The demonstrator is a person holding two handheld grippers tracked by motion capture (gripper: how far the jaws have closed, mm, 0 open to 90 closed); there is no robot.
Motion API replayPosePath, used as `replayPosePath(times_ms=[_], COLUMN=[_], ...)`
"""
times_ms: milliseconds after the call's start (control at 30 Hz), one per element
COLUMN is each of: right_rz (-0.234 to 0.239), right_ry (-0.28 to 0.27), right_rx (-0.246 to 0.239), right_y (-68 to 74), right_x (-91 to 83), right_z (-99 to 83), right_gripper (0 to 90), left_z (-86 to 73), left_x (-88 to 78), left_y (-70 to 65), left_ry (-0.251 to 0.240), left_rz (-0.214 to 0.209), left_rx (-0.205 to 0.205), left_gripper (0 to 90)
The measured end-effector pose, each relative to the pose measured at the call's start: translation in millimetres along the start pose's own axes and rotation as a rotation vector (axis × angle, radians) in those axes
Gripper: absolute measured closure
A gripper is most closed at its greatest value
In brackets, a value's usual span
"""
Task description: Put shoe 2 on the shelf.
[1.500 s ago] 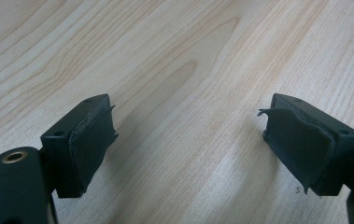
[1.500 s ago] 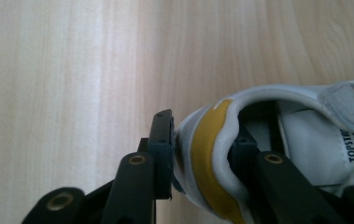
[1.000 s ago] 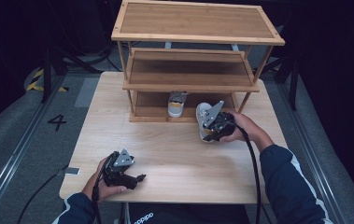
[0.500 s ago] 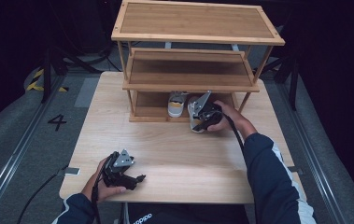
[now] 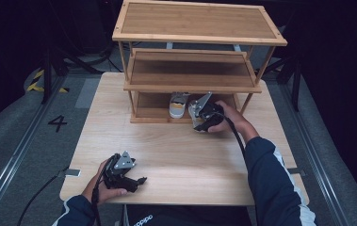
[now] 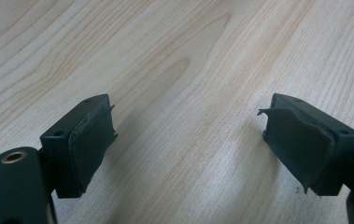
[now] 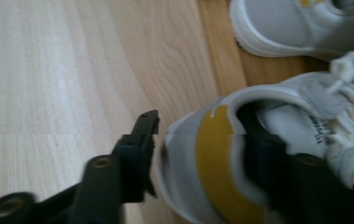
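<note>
The right hand-held gripper (image 5: 199, 117) is sitting at the front edge of the rack's (image 5: 190, 87) bottom shelf, and its jaws have just been opening. In the right gripper view they are straddling the heel of a shoe (image 7: 258, 154): one jaw is outside the heel, the other is down inside the collar, and a gap is showing beside the outer jaw, so the pads are not pressing on it. This shoe is white and grey with a mustard stripe down the heel. It is lying at the lip of the bottom shelf with its heel toward the person and its toe pointing back into the rack, its long axis running front to back.

I am counting two shoes. The second shoe (image 5: 178, 104) is standing just beside the first on the same shelf, to its left in the high view, lined up the same way.

The left hand-held gripper (image 5: 131, 181) is resting on the bench (image 5: 176, 150) near its front left corner, well apart from the rack. Its jaws are standing wide, with bare wood between them.

The rack is showing three wooden shelves, the upper two bare.
</note>
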State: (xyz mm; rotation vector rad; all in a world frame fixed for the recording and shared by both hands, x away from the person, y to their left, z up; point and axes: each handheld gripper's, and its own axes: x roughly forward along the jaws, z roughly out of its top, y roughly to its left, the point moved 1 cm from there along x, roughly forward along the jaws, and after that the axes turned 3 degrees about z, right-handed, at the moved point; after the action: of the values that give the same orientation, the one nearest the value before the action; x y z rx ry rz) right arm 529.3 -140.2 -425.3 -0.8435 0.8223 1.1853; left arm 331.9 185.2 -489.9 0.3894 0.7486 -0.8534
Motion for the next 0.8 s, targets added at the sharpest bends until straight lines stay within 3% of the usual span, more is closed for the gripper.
replayPosePath(times_ms=[33,267,300,333,400,500,533,667,767,800], right_rz=[-0.009,-0.039,-0.059,-0.059,-0.085,-0.083,-0.089,-0.121,-0.146,-0.129], right_ry=[-0.027,-0.094,-0.143,-0.143,-0.206,-0.229,-0.259,-0.281,-0.26,-0.262], right_rx=[0.009,0.068,0.083,0.083,0.113,0.133,0.164,0.197,0.221,0.243], right_y=[-0.5,1.5,2.0,2.0,4.6,8.3,11.8,18.2,22.2,23.6], right_x=[-1.0,-9.5,-16.2,-16.2,-30.3,-38.4,-43.6,-43.9,-35.8,-32.8], right_z=[-0.6,-3.4,-5.2,-5.2,-9.5,-14.5,-21.1,-31.9,-43.6,-47.1], right_gripper=[46.4,43.7,44.0,44.0,42.9,42.7,40.4,35.8,33.5,33.6], left_z=[0.0,-0.2,-0.2,-0.2,-0.2,-0.2,-0.2,-0.2,-0.2,-0.2], left_x=[0.0,-0.2,-0.2,-0.2,-0.2,-0.3,-0.2,-0.3,-0.3,-0.2], left_y=[-0.1,-0.5,-0.5,-0.5,-0.4,-0.3,-0.4,-0.3,-0.4,-0.5], left_ry=[0.0,0.001,0.001,0.001,0.001,0.002,0.002,0.002,0.002,0.002], left_rz=[0.0,0.0,-0.001,-0.001,-0.002,-0.001,-0.001,0.0,0.0,0.0], left_rx=[0.0,0.0,0.0,0.0,0.001,0.003,0.003,0.003,0.003,0.002], left_gripper=[15.9,15.9,15.9,15.8,15.8,15.8,15.8,15.8,15.8,15.8])
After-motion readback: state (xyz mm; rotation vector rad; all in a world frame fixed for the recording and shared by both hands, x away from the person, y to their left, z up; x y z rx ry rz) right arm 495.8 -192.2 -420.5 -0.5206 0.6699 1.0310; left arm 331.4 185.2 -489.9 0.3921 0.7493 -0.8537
